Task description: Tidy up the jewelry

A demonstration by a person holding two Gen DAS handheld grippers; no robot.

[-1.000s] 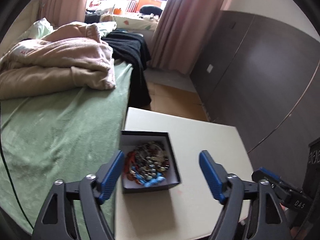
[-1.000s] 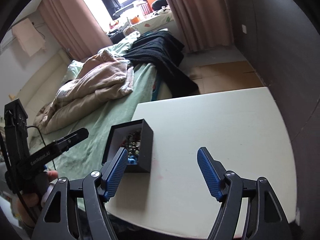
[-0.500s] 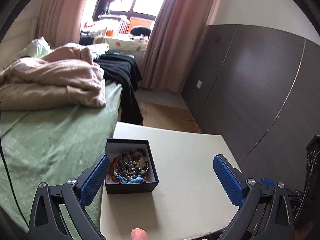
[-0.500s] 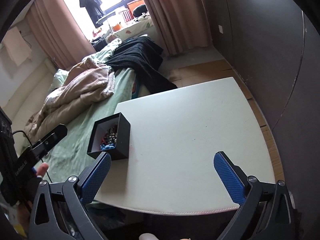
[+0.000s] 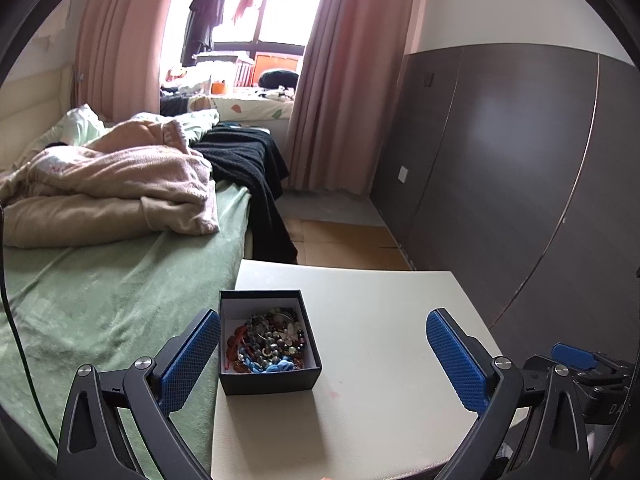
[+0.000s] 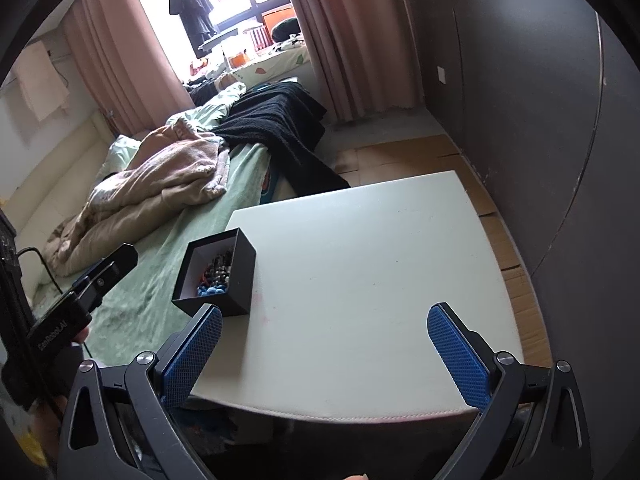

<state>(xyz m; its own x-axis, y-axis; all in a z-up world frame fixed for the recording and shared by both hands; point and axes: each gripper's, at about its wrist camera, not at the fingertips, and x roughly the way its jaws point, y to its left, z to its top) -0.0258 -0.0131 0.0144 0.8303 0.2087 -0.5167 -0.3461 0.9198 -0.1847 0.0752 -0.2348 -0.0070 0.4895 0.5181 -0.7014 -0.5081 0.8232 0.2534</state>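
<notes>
A small black box (image 5: 269, 377) with a white lining stands on the left part of a white table (image 5: 380, 340). It holds a tangle of beaded jewelry (image 5: 268, 340) in red, blue and dark beads. My left gripper (image 5: 324, 360) is open and empty, held back from the box. In the right wrist view the box (image 6: 236, 280) is at the table's (image 6: 360, 260) left edge, and my right gripper (image 6: 324, 360) is open and empty near the table's front edge. The left gripper's body (image 6: 80, 300) shows at the left there.
A bed with a green sheet (image 5: 100, 300) runs along the table's left side, with beige blankets (image 5: 112, 188) and a black throw (image 5: 248, 160). A dark panelled wall (image 5: 500, 160) is on the right. Pink curtains and a window are at the back.
Both grippers have drawn back and risen from the table, and both have opened wider. The box has stayed in place.
</notes>
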